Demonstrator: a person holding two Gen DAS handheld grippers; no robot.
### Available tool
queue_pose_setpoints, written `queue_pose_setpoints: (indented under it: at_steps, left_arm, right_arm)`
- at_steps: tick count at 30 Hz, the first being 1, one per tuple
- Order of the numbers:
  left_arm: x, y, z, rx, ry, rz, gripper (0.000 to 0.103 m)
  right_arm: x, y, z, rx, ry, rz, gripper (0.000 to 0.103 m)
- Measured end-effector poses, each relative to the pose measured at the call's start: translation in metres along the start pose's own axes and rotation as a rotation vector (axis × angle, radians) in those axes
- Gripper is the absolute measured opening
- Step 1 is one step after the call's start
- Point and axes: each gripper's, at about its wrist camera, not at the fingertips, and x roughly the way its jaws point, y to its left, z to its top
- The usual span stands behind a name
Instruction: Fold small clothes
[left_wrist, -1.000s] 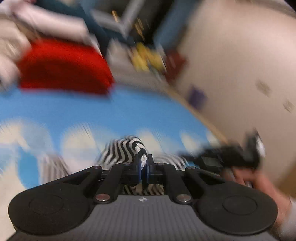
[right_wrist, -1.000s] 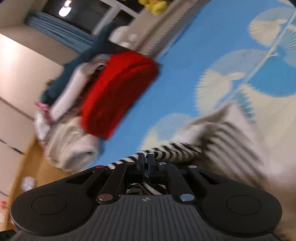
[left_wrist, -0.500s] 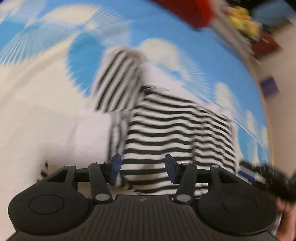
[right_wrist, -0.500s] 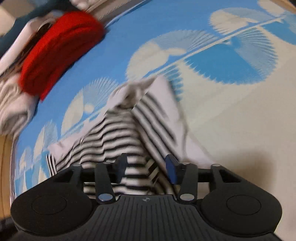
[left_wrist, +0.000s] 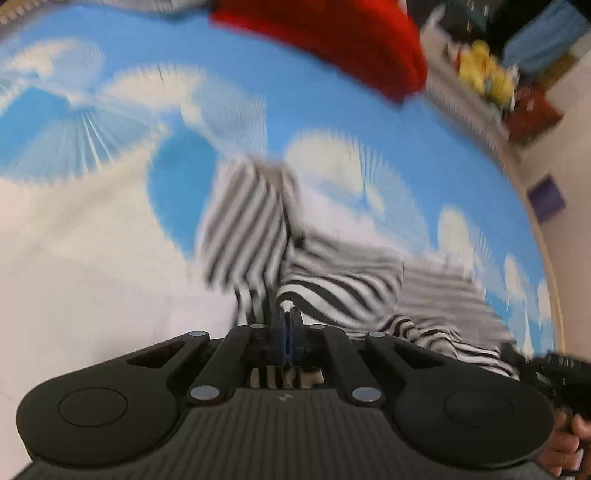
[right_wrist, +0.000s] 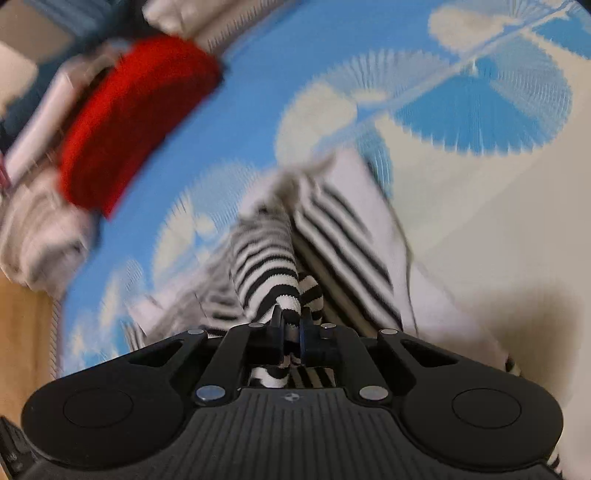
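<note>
My left gripper (left_wrist: 287, 320) has just snapped closed, pinching an edge of the black-and-white striped garment (left_wrist: 332, 284), which lies crumpled on the blue-and-white patterned sheet (left_wrist: 110, 184). My right gripper (right_wrist: 291, 325) has likewise just clamped a bunched fold of it.

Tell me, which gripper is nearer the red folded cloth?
Hard to tell; neither touches the red folded cloth. Left gripper and right gripper both pinch the striped garment, well short of it.
</note>
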Motion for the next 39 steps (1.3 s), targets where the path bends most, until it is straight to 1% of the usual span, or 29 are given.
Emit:
queue_pose_setpoints:
  at_steps: [2, 3, 5, 6, 7, 9, 10, 11, 12, 13, 14, 15, 16, 17, 18, 19, 22, 23, 24, 25, 27, 28, 29, 30, 33, 35, 36, 37, 39]
  left_arm:
    - [-0.005, 0.007, 0.004, -0.029, -0.019, -0.001, 0.001]
    - [0.0, 0.009, 0.003, -0.024, 0.011, 0.025, 0.001]
    - [0.02, 0.01, -0.006, -0.004, 0.134, 0.089, 0.001]
    - [0.033, 0.012, -0.013, -0.013, 0.213, 0.095, 0.001]
    - [0.04, 0.015, -0.017, -0.03, 0.255, 0.098, 0.002]
    - [0.039, 0.016, -0.018, -0.046, 0.254, 0.099, 0.005]
    - [0.035, 0.014, -0.014, -0.042, 0.231, 0.087, 0.007]
    - [0.031, 0.012, -0.01, -0.042, 0.211, 0.071, 0.019]
    - [0.026, 0.011, -0.007, -0.046, 0.192, 0.051, 0.029]
    - [0.024, 0.011, -0.005, -0.05, 0.178, 0.043, 0.042]
    - [0.024, 0.01, -0.004, -0.05, 0.173, 0.046, 0.043]
    - [0.027, 0.009, -0.006, -0.046, 0.183, 0.059, 0.042]
    - [0.032, 0.008, -0.006, -0.045, 0.201, 0.068, 0.038]
    - [0.036, 0.009, -0.009, -0.05, 0.214, 0.07, 0.009]
    - [0.039, 0.011, -0.008, -0.056, 0.214, 0.065, 0.001]
    - [0.036, 0.011, -0.008, -0.053, 0.195, 0.056, 0.001]
    - [0.018, 0.003, 0.002, -0.005, 0.075, 0.039, 0.001]
    - [0.016, 0.001, 0.004, 0.013, 0.059, 0.05, 0.001]
    - [0.019, 0.0, 0.003, 0.032, 0.077, 0.087, 0.001]
    - [0.028, 0.003, 0.0, 0.028, 0.124, 0.118, 0.001]
    - [0.041, 0.011, -0.008, -0.013, 0.209, 0.153, 0.003]
    - [0.042, 0.01, -0.009, -0.01, 0.213, 0.18, 0.011]
    - [0.039, 0.007, -0.008, 0.01, 0.189, 0.191, 0.017]
    - [0.03, -0.001, -0.006, 0.045, 0.135, 0.195, 0.017]
    - [0.009, -0.025, -0.006, 0.17, 0.001, 0.161, 0.017]
    - [0.009, -0.036, -0.011, 0.225, -0.006, 0.114, 0.017]
    - [0.014, -0.039, -0.015, 0.231, 0.017, 0.098, 0.017]
    - [0.02, -0.039, -0.019, 0.225, 0.045, 0.097, 0.017]
    - [0.04, -0.031, -0.027, 0.194, 0.124, 0.127, 0.017]
  right_arm:
    - [-0.007, -0.006, 0.006, 0.003, -0.031, -0.006, 0.006]
    - [-0.004, -0.01, 0.009, 0.012, -0.003, -0.027, 0.006]
    - [0.014, -0.024, 0.003, 0.045, 0.105, -0.104, 0.006]
    - [0.023, -0.029, -0.002, 0.056, 0.152, -0.147, 0.007]
    - [0.032, -0.033, -0.008, 0.062, 0.185, -0.183, 0.008]
    - [0.038, -0.03, -0.014, 0.031, 0.201, -0.231, 0.016]
    - [0.037, -0.025, -0.013, 0.008, 0.192, -0.239, 0.016]
    - [0.033, -0.021, -0.011, -0.007, 0.178, -0.237, 0.019]
    - [0.031, -0.018, -0.01, -0.009, 0.167, -0.229, 0.028]
    - [0.028, -0.015, -0.007, -0.009, 0.153, -0.22, 0.033]
    - [0.027, -0.015, -0.007, -0.012, 0.144, -0.216, 0.041]
    - [0.026, -0.016, -0.006, -0.018, 0.142, -0.217, 0.041]
    - [0.028, -0.016, -0.005, -0.02, 0.148, -0.222, 0.041]
    - [0.031, -0.017, -0.005, -0.015, 0.156, -0.223, 0.036]
    - [0.033, -0.019, -0.005, -0.002, 0.161, -0.214, 0.012]
    - [0.031, -0.021, -0.005, 0.017, 0.162, -0.191, 0.005]
    - [0.02, -0.015, -0.003, 0.012, 0.118, -0.165, 0.005]
    - [0.019, -0.016, -0.003, 0.024, 0.121, -0.162, 0.005]
    - [0.022, -0.021, -0.003, 0.048, 0.144, -0.17, 0.005]
    - [0.028, -0.026, -0.004, 0.075, 0.171, -0.182, 0.007]
    - [0.037, -0.036, -0.009, 0.121, 0.222, -0.22, 0.019]
    - [0.036, -0.035, -0.009, 0.113, 0.221, -0.227, 0.02]
    - [0.032, -0.029, -0.008, 0.084, 0.198, -0.236, 0.024]
    - [0.026, -0.021, -0.007, 0.042, 0.163, -0.249, 0.031]
    - [0.002, 0.01, -0.004, -0.125, -0.031, -0.281, 0.04]
    - [-0.009, 0.021, -0.006, -0.16, -0.111, -0.209, 0.04]
    - [-0.009, 0.023, -0.006, -0.165, -0.113, -0.154, 0.04]
    - [-0.004, 0.025, -0.009, -0.171, -0.08, -0.092, 0.04]
    - [0.017, 0.022, -0.014, -0.155, 0.051, -0.018, 0.041]
